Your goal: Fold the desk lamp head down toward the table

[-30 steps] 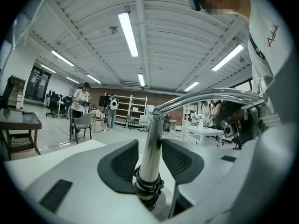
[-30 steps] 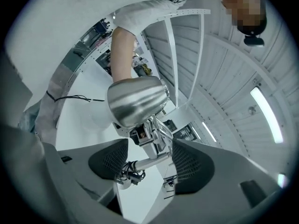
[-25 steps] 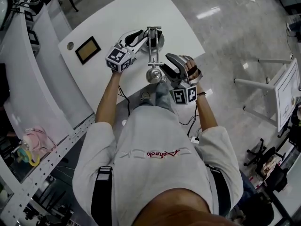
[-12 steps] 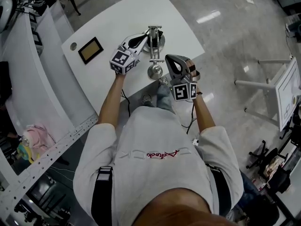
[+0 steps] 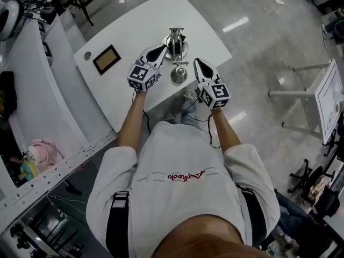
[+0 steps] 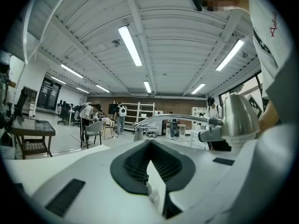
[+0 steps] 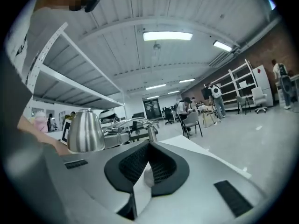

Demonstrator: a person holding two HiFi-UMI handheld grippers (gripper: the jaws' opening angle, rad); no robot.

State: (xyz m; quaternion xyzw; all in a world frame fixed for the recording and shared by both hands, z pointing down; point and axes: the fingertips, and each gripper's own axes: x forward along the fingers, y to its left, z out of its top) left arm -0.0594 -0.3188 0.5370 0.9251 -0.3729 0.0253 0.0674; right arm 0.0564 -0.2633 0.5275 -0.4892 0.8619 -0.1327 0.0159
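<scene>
Framed panel [image 5: 106, 58]: lies flat on the white table [image 5: 134, 23], well left of the work; no need to touch it
Left gripper [image 5: 162, 48]: jaws closed tight with nothing between them, tip just left of the lamp base and off the lamp; it probably has to open before it can steady anything
Lamp base [image 5: 176, 47]: round metal foot standing mid-table, between the two gripper tips; best pinned or braced by the left gripper so the lamp does not tip or slide when the head is pushed
Lamp head [image 5: 178, 75]: polished metal bell at the near end of the arm, mouth facing down, close to the table's near edge; how far it is already folded I cannot tell
Right gripper [image 5: 196, 61]: jaws also closed and empty, just right of the head and clear of it; I would open it, take the neck above the bell, not the slick dome, and swing down slowly about the joint
</scene>
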